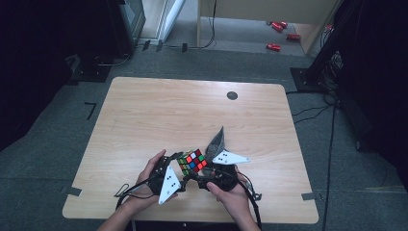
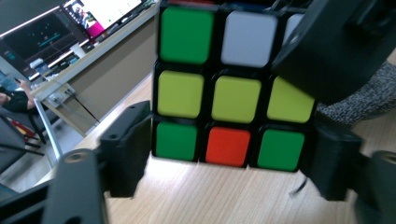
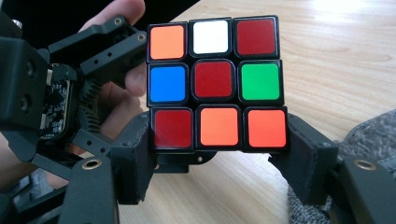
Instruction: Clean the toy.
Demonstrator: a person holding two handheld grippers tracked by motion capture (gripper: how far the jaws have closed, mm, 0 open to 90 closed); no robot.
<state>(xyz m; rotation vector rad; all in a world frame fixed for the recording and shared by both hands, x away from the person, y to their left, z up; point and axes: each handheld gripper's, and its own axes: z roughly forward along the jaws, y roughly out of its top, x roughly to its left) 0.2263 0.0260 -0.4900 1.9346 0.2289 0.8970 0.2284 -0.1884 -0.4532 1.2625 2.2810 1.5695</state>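
both hands low at the near edge of the pale wood-grain counter (image 1: 144,106). left tool (image 2: 229,158) clamped on the bottom layer of the scrambled multicoloured plastic puzzle cube (image 1: 192,160), jaws pressing either side; right tool (image 3: 219,149) gripping the same cube along its lowest row from another face. cube held between the two, just above the counter. step in hand, likely: twisting a layer. next needs one tool steady, the other rotating squarely. grey knitted cloth (image 1: 216,140) lies just beyond.
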